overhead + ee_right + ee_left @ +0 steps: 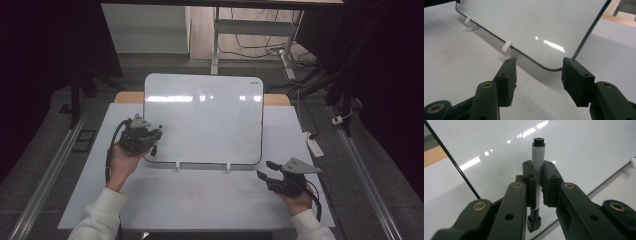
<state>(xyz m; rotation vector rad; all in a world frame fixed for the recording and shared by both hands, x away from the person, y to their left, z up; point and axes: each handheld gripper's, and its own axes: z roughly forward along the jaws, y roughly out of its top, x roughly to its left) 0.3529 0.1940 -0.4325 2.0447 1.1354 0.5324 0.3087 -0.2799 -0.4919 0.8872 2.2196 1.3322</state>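
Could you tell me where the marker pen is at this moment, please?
The marker pen is clamped between the jaws of the left gripper, at the left in the high view, by the lower left corner of the whiteboard.

The room around the whiteboard is dim, its far corners nearly black. Overhead lamps leave a streak of white glare along the whiteboard's upper part. Soft shadows fall just below its lower edge. Both gripper views are sharp near, softer farther off.
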